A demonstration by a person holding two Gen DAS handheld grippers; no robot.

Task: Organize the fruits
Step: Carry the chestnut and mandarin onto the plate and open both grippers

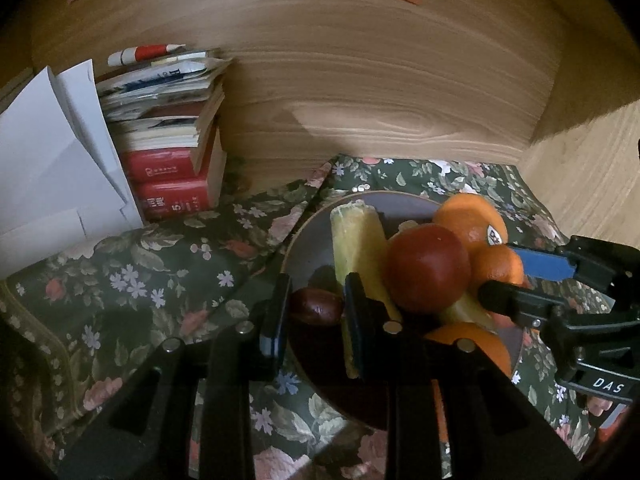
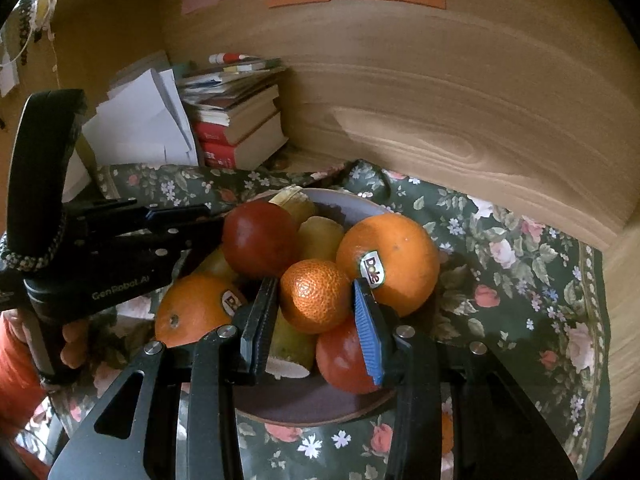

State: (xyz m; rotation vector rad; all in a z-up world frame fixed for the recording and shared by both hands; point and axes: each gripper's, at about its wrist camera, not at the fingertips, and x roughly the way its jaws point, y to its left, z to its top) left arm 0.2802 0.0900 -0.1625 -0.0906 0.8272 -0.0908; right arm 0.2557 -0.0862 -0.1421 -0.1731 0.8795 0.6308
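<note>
The right gripper (image 2: 316, 316) sat directly over the small dimpled mandarin (image 2: 315, 295), which lay between its two fingers near the middle of the heaped round plate (image 2: 304, 408). The black pad touched the fruit's left flank and the blue ribbed pad met its right, so it appeared pinched. A large stickered orange (image 2: 394, 260) pressed against the far side of the blue pad, and a dark red apple (image 2: 260, 238) sat just left of the mandarin. That crowding was what a lift would have to clear, probably straight up.

The left gripper (image 1: 314, 308) reached in from the plate's opposite edge, its fingers nearly closed around a small dark brown oval fruit (image 1: 316, 307); whether the pads pressed it I could not tell. The plate rested on a floral cloth (image 2: 500, 264) covering the bench.
</note>
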